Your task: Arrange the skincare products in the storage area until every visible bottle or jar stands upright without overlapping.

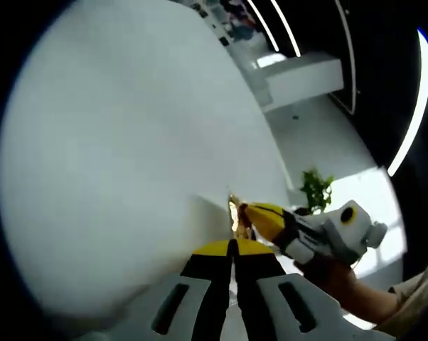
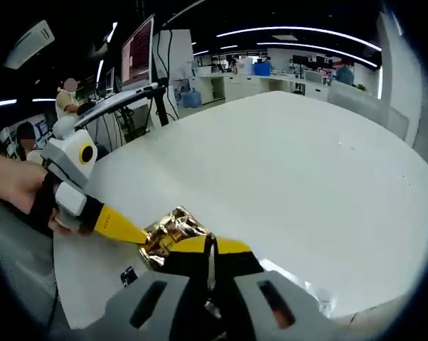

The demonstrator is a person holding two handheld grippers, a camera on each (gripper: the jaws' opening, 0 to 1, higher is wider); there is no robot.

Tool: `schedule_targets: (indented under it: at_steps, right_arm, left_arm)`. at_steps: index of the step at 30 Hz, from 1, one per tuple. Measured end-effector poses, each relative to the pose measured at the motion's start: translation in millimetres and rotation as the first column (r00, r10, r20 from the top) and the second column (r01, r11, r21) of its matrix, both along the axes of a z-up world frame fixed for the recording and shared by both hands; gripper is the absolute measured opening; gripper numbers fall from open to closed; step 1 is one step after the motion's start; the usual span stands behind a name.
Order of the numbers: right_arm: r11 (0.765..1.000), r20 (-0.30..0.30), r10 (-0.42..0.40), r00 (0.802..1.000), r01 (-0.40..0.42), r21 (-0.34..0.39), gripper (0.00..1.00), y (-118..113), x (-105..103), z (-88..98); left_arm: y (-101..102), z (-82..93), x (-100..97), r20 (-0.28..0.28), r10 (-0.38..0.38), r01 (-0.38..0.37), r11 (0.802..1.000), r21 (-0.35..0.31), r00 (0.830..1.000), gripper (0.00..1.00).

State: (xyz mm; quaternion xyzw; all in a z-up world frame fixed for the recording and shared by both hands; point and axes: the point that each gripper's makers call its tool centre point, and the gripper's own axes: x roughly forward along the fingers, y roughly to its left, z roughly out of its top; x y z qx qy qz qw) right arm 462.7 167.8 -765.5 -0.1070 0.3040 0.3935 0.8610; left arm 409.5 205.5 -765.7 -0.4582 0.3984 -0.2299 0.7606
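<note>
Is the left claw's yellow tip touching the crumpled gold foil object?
Touching. In the right gripper view, the left claw comes in from the left and its yellow tip meets the gold foil object with no gap.

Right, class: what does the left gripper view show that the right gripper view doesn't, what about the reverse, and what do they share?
The left gripper view adds a green plant and a white counter beyond the table edge. The right gripper view adds monitors and a seated person in the background. Shared: the white table, a crumpled gold foil item, and the left gripper and right gripper, each with jaws together, meeting at the foil. Whether either grips it is unclear.
</note>
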Motion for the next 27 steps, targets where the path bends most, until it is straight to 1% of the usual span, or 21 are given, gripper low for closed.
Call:
schedule_targets:
  at_steps: [7,12,14,19,27]
  right_arm:
    - [0.999,0.028,0.030,0.999,-0.029,-0.044,0.02,2.0,6.5,-4.6]
    - [0.995,0.045,0.060,0.997,-0.056,-0.082,0.02,1.3,10.1,-8.0]
    - [0.989,0.058,0.090,0.994,-0.082,-0.124,0.02,1.1,9.1,-10.7]
    - [0.975,0.080,0.138,0.987,-0.121,-0.187,0.02,2.5,7.2,-15.5]
    - [0.958,0.110,0.177,0.978,-0.146,-0.246,0.02,3.7,9.1,-15.8]
  left_arm:
    - [0.7,-5.5,6.4,-0.005,0.006,-0.006,1.000,0.015,1.000,0.00]
    - [-0.3,-9.8,9.4,-0.004,-0.005,0.006,0.999,0.040,1.000,0.00]
    - [-0.2,-11.5,9.2,-0.003,-0.013,0.013,0.998,0.054,1.000,0.00]
    - [0.3,-15.2,8.0,-0.001,-0.032,0.032,0.995,0.090,1.000,0.00]
    - [1.2,-15.9,9.7,0.014,-0.047,0.045,0.992,0.117,0.999,0.00]
